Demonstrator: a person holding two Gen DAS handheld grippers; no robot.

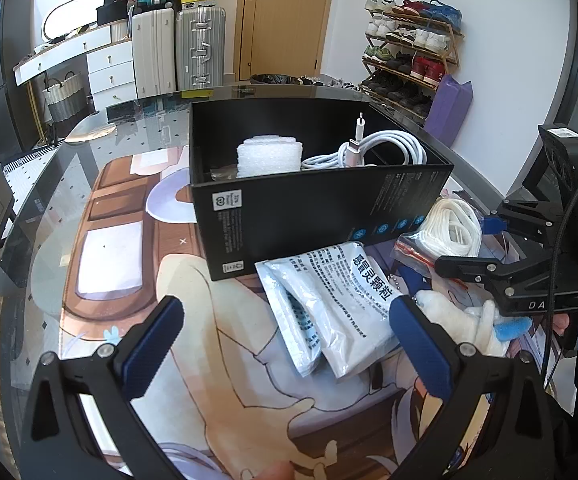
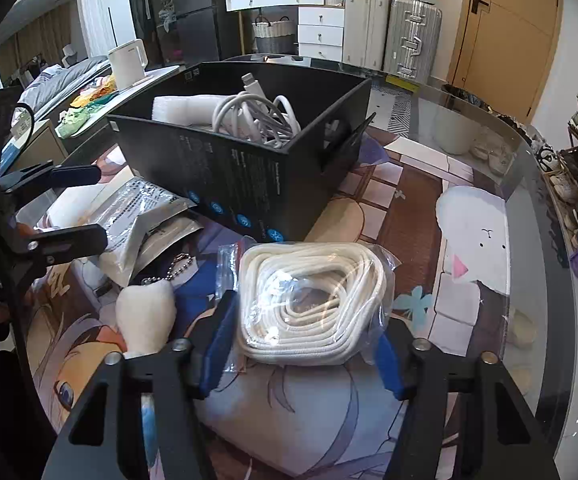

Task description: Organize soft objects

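A black box [image 1: 309, 208] stands on the table and holds a white foam piece [image 1: 269, 156] and a coiled white cable [image 1: 381, 152]. In front of it lie white medicine packets [image 1: 329, 308]. My left gripper [image 1: 285, 344] is open, its fingers either side of the packets. A bagged coil of white rope [image 2: 313, 300] lies before the box [image 2: 241, 168]. My right gripper [image 2: 305, 352] is open with the rope bag between its fingers; it also shows in the left wrist view [image 1: 485, 244]. A white plush keychain [image 2: 147, 316] lies to the left of the rope.
A glass table with a printed mat [image 1: 217, 360] carries everything. A white kettle [image 2: 127, 62] stands behind the box. Suitcases [image 1: 199, 46], drawers [image 1: 109, 72] and a shoe rack [image 1: 409, 52] line the far wall.
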